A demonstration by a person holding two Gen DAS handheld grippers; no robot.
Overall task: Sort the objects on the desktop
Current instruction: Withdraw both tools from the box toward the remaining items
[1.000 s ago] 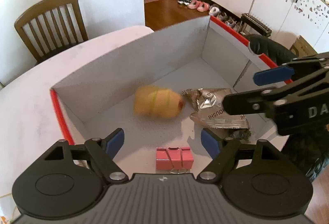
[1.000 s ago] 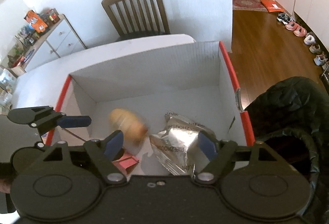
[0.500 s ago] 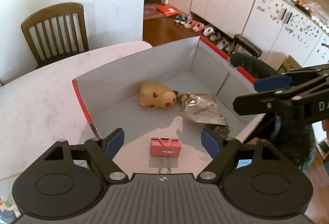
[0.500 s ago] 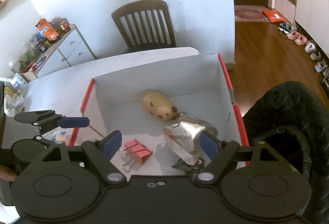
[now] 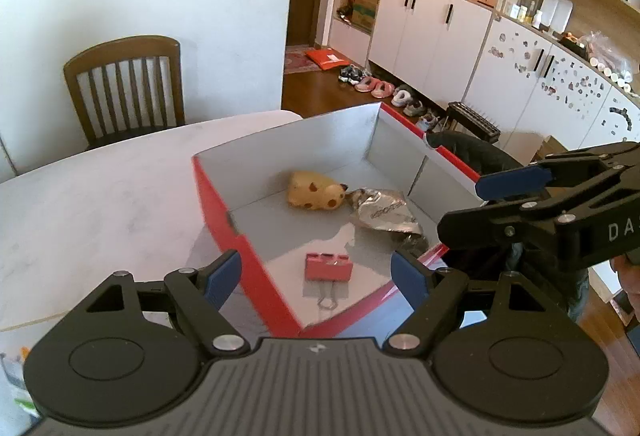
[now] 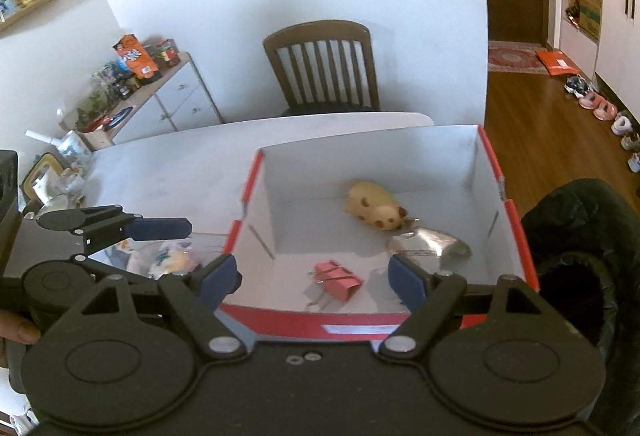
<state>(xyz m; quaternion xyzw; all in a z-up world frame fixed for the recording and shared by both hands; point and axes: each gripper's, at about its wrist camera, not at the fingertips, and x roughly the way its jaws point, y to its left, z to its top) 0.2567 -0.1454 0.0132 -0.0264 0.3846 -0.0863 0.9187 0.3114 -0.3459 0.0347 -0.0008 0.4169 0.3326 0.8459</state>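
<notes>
A red-rimmed white box [image 5: 208, 192] [image 6: 248, 188] stands on the white table. Inside lie a yellow spotted toy [image 5: 314, 191] [image 6: 374, 206], a crumpled silver snack wrapper [image 5: 384, 212] [image 6: 426, 244] and a pink binder clip [image 5: 329, 267] [image 6: 338, 278]. My left gripper [image 5: 318, 276] is open and empty, above the box's near left corner. My right gripper [image 6: 314, 278] is open and empty, above the box's near edge; it also shows at the right of the left wrist view [image 5: 516, 182].
A wooden chair [image 5: 124, 88] [image 6: 322, 64] stands behind the table [image 5: 88, 196]. A black jacket [image 6: 580, 256] hangs right of the box. Small packets [image 6: 168, 258] lie on the table left of the box. A cluttered drawer unit [image 6: 160, 96] stands far left.
Both grippers have pulled back and up from the box, so it looks smaller. The yellow toy, in motion a second ago, has come to rest beside the wrapper.
</notes>
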